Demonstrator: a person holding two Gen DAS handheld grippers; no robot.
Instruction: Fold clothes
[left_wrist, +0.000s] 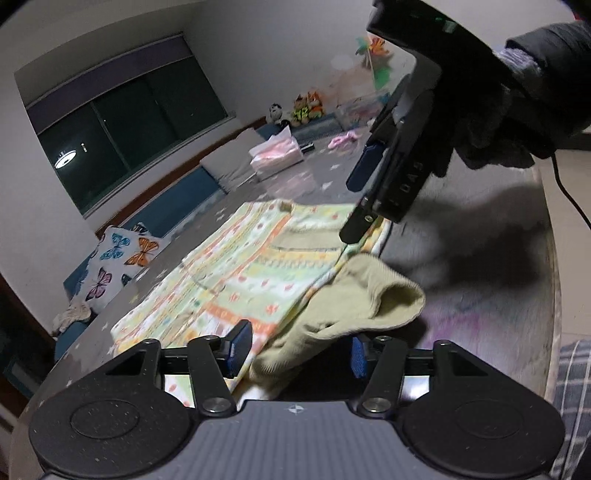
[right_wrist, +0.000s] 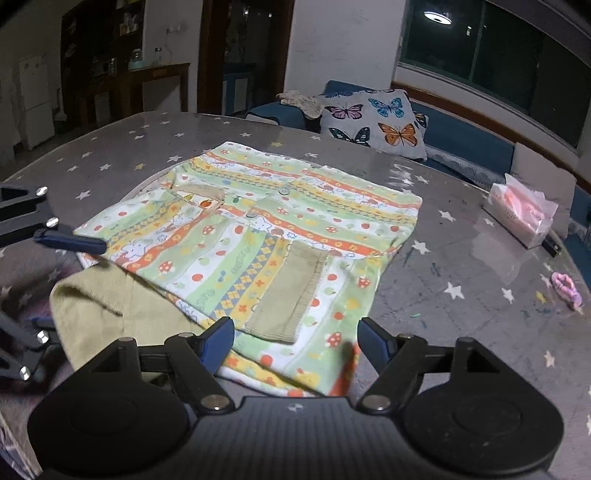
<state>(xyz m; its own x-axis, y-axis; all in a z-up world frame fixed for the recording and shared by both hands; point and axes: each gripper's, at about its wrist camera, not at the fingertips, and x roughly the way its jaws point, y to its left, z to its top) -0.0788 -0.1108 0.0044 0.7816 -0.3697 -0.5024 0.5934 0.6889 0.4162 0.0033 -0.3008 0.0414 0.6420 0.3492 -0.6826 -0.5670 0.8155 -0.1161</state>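
A: The garment (right_wrist: 255, 236), a child's top in green, orange and yellow stripes with mushroom prints, lies spread on the tabletop (right_wrist: 461, 302), near the front edge. How far along is the folding?

B: Partly, I'd judge. One sleeve looks already turned in, its olive ribbed cuff (right_wrist: 291, 291) lying flat on top of the body. The olive ribbed hem (left_wrist: 354, 295) at the near left corner bulges up loosely and isn't laid flat.

A: And what's left?

B: Probably smoothing that hem and folding the body over; it looks nowhere near a compact bundle.

A: Are the tools holding anything?

B: No. The left gripper (left_wrist: 299, 350) has its fingers wide apart, straddling the loose olive hem; the cloth lies between them but they aren't closed on it. The right gripper (right_wrist: 295, 343) is equally wide open over the near edge of the top, gripping nothing.

A: What surrounds it?

B: A tissue pack (right_wrist: 524, 218) far right, a pink hair tie (right_wrist: 567, 290) at right, and a butterfly cushion (right_wrist: 373, 122) on the bench beyond the tabletop.
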